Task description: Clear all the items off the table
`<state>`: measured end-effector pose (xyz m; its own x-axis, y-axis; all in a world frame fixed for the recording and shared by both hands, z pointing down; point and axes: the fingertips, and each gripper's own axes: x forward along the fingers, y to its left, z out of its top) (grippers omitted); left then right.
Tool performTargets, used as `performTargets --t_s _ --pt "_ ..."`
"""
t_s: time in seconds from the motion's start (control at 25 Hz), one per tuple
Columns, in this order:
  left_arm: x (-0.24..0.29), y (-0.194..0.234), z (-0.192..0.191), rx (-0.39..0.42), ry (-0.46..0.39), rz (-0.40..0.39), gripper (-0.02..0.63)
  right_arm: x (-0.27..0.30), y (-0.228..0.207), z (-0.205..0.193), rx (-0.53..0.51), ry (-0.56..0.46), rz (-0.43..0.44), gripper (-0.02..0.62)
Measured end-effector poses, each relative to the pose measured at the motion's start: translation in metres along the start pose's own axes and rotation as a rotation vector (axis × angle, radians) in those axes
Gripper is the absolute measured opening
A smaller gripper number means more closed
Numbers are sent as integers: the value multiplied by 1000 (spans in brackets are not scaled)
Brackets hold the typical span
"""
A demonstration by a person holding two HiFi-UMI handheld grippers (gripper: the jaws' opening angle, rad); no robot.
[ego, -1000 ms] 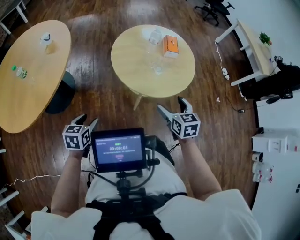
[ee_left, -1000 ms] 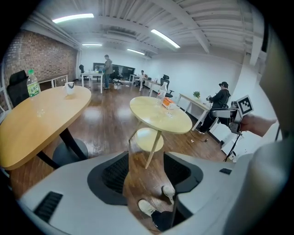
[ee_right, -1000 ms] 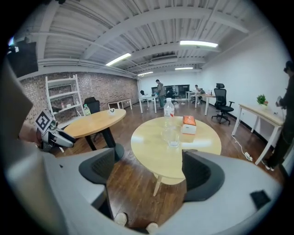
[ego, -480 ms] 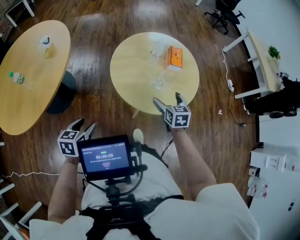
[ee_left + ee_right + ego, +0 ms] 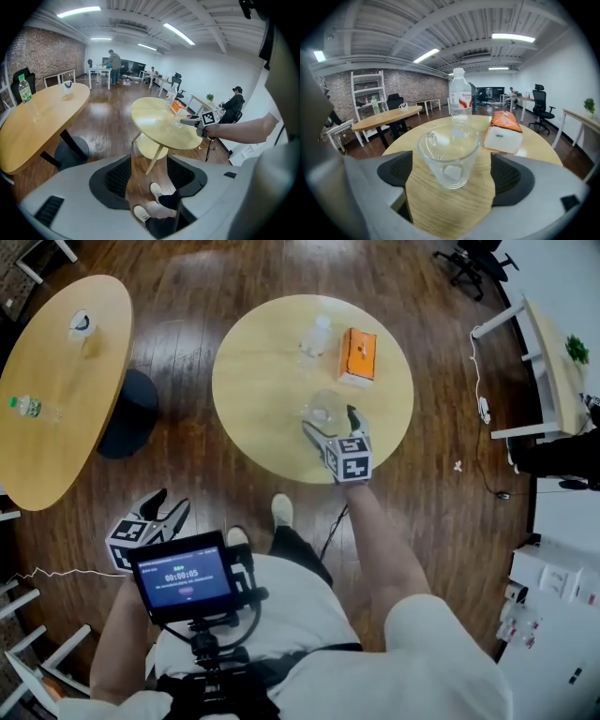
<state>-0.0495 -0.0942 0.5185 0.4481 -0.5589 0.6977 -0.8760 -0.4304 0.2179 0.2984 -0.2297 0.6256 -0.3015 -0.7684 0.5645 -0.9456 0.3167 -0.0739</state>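
Head view: right gripper (image 5: 329, 421), jaws just opened wider, newly straddles glass (image 5: 324, 406).

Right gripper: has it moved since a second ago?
Yes: the right gripper went forward, from over the floor to over the round table's near part; its fingers have just been opening, the glass standing untouched between them.
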Motion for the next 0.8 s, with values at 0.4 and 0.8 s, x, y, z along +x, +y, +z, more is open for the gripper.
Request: performTargets --t_s 0.4,0.8 --pt "19 -25 1 -51 54 -9 245 24 15 13 -250 -11 295 522" --pt "33 -56 7 -116 28 -3 245 24 26 16 -326 -44 420 453"
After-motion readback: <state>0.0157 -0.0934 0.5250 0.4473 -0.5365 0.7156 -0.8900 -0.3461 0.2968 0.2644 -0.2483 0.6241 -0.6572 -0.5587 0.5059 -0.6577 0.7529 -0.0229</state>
